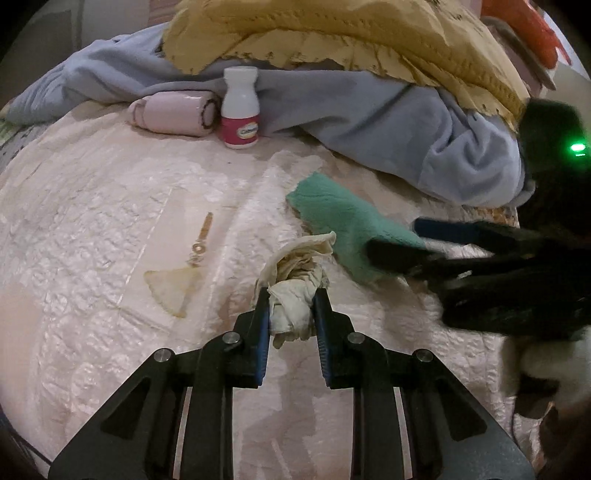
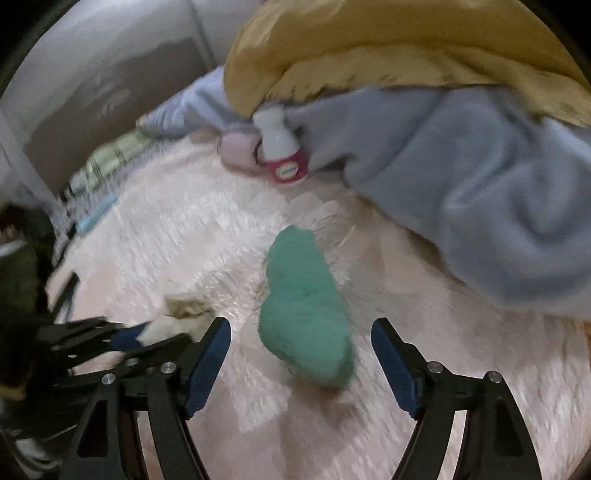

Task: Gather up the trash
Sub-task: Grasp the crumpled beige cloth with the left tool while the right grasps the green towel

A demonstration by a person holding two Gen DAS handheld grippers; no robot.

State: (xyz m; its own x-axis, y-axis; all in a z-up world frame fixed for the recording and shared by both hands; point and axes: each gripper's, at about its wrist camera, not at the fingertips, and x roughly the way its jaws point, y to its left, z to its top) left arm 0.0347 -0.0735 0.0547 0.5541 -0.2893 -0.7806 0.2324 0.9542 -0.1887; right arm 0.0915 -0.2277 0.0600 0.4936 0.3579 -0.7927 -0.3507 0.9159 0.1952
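Left tongs (image 1: 291, 306) pinching crumpled tissue (image 1: 295, 280); right tongs (image 2: 301, 332) wide open, straddling green cloth (image 2: 303, 306)

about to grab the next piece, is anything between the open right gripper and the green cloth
Nothing visible: the crumpled green cloth lies on the pink quilted bedspread directly ahead of the open right gripper. The left gripper holding the cream tissue wad sits aside.

Bedroom in lived-in home. Bed (image 1: 110, 206) under pale pink quilted cover directly below tool. Heaped ahead of tool: grey-blue fleece blanket (image 1: 369, 110) with mustard yellow blanket (image 1: 332, 33) piled on top. Pill bottle (image 1: 240, 110) standing upright ahead, touching blanket edge, pink rolled item (image 1: 173, 114) just beside it. Green sock (image 2: 303, 306) lying loose on cover. Plain wall (image 2: 92, 74) beyond bed, far ahead-left.
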